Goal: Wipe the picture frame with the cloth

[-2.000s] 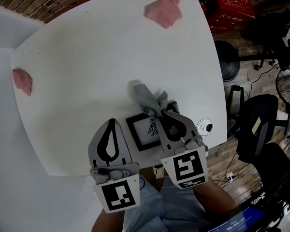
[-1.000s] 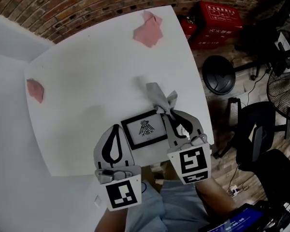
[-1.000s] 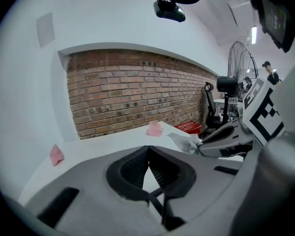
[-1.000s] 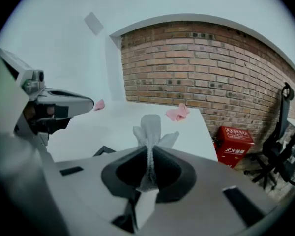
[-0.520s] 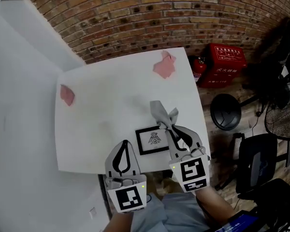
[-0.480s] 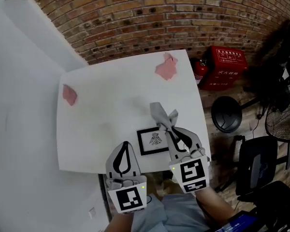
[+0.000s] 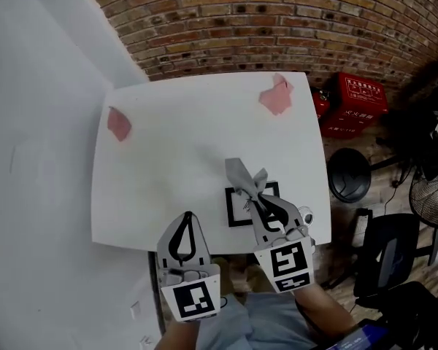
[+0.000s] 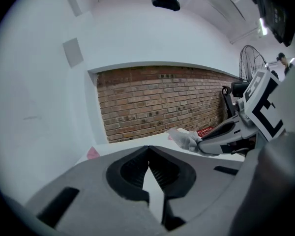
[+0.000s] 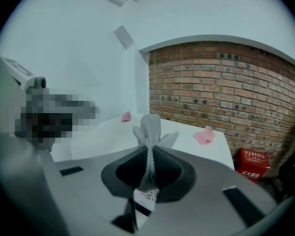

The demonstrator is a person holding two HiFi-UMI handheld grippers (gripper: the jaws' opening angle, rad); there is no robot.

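Note:
The black picture frame [image 7: 240, 208] with a bird print lies flat near the front right of the white table [image 7: 175, 152]. My right gripper [image 7: 253, 197] is shut on a grey cloth [image 7: 241, 176] and hangs over the frame, hiding its right half. The right gripper view shows the grey cloth [image 9: 150, 129] pinched between the jaws, with a bit of the frame [image 9: 146, 196] below. My left gripper [image 7: 187, 216] is shut and empty, above the table's front edge to the left of the frame. In the left gripper view the right gripper [image 8: 233, 132] and cloth [image 8: 187, 139] appear at the right.
Two pink cloths lie on the table, one at the back left [image 7: 120, 123] and one at the back right [image 7: 277, 97]. A red crate [image 7: 361, 93], a black chair [image 7: 383, 257] and a fan [image 7: 432, 195] stand right of the table. A brick wall [image 7: 277, 20] runs behind.
The head view has pulled back and shifted left. The frame, earlier between the two grippers, now lies under the right gripper. The cloth stays gripped; the left gripper stays shut.

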